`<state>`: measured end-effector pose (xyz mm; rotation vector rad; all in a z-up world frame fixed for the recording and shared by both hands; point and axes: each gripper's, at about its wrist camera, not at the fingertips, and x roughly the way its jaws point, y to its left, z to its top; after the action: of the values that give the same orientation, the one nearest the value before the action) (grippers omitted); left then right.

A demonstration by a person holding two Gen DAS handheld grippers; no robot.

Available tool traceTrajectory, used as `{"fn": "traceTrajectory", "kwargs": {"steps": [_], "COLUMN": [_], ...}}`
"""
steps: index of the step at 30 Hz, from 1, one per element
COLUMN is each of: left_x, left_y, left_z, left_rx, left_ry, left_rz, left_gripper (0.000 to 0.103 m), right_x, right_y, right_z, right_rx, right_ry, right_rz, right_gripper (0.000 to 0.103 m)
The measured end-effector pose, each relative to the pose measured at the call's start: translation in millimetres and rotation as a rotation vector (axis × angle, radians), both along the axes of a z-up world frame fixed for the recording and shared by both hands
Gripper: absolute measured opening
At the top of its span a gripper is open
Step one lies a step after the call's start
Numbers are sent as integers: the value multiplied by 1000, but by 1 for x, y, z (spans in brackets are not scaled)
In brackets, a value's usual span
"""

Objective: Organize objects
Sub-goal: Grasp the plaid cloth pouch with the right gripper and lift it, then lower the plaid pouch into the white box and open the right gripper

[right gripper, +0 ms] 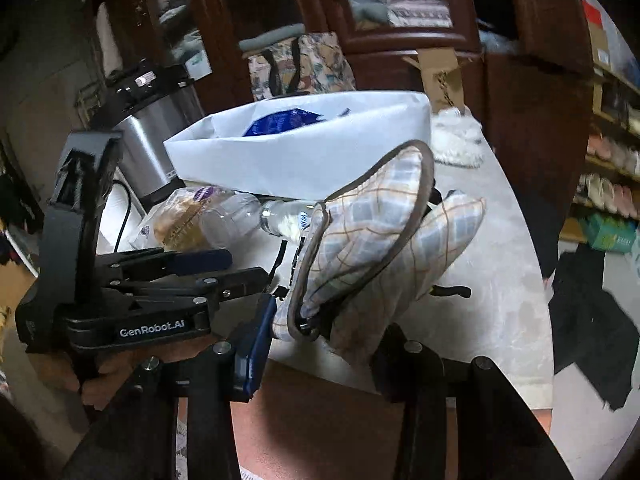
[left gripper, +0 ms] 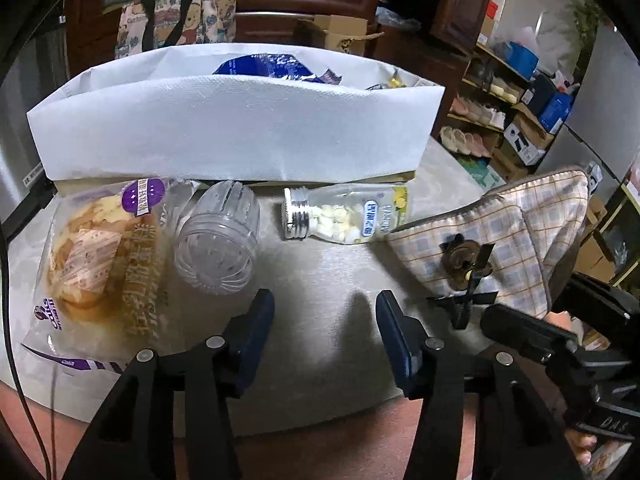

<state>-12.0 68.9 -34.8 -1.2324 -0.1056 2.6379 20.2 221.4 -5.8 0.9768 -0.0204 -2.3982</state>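
Note:
A plaid fabric pouch (right gripper: 380, 232) with brown piping hangs tilted above the table, and my right gripper (right gripper: 328, 320) is shut on its lower end. In the left wrist view the pouch (left gripper: 520, 232) sits at the right, with a small bear charm on it. My left gripper (left gripper: 324, 304) is open over bare tabletop, with nothing between its fingers. Ahead of it lie a bagged bread (left gripper: 92, 256), a clear plastic jar (left gripper: 218, 236) on its side and a bottle of white tablets (left gripper: 344, 214). Behind them stands an open white bag (left gripper: 240, 128) holding a blue packet (left gripper: 264, 66).
A silver appliance (right gripper: 152, 148) with a black cord stands left of the white bag (right gripper: 300, 152). Behind the table are a patterned tote (left gripper: 180, 12) and dark wooden cabinets. Shoe shelves (left gripper: 500, 120) fill the right. The table's near edge drops to a reddish floor.

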Motion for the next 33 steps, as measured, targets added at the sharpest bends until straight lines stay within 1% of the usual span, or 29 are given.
{"fn": "traceTrajectory", "kwargs": {"steps": [6,11,14,16,17,18,19,20,22,23,24,25,28,29,31,33], "left_x": [6,15,21,21,20,19,17,17,13,10,5,1,-17,-23,-40,-58], "left_y": [-3,-6,-10,-14,-16,-18,-19,-20,-20,-21,-24,-28,-49,-55,-67,-79], "left_z": [7,16,24,28,31,33,35,39,50,56,65,72,96,102,113,120], "left_rx": [16,38,38,41,53,76,91,90,55,37,29,40,149,169,200,205], "left_ry": [51,110,172,197,196,191,184,176,177,184,188,190,203,200,178,141], "left_rz": [-13,-9,19,38,37,27,18,15,26,36,53,61,60,64,69,83], "left_gripper": [52,52,51,47,41,27,18,9,9,9,9,9,9,10,10,10], "right_x": [6,20,25,24,23,22,21,21,21,21,21,18,1,-8,-30,-56], "right_y": [-4,-3,-5,-8,-10,-12,-14,-17,-22,-25,-25,-26,-35,-39,-45,-52], "right_z": [2,17,21,20,20,22,26,32,51,65,73,84,109,115,121,124], "right_rx": [-2,-52,-41,-24,-10,8,31,61,99,98,88,68,20,2,-46,-109], "right_ry": [41,161,201,191,172,158,154,161,196,222,235,249,269,274,243,189], "right_rz": [10,14,7,6,-3,-16,-30,-49,-71,-76,-75,-71,-67,-75,-79,-92], "right_gripper": [40,40,40,40,40,40,40,40,40,40,40,40,40,40,40,40]}}
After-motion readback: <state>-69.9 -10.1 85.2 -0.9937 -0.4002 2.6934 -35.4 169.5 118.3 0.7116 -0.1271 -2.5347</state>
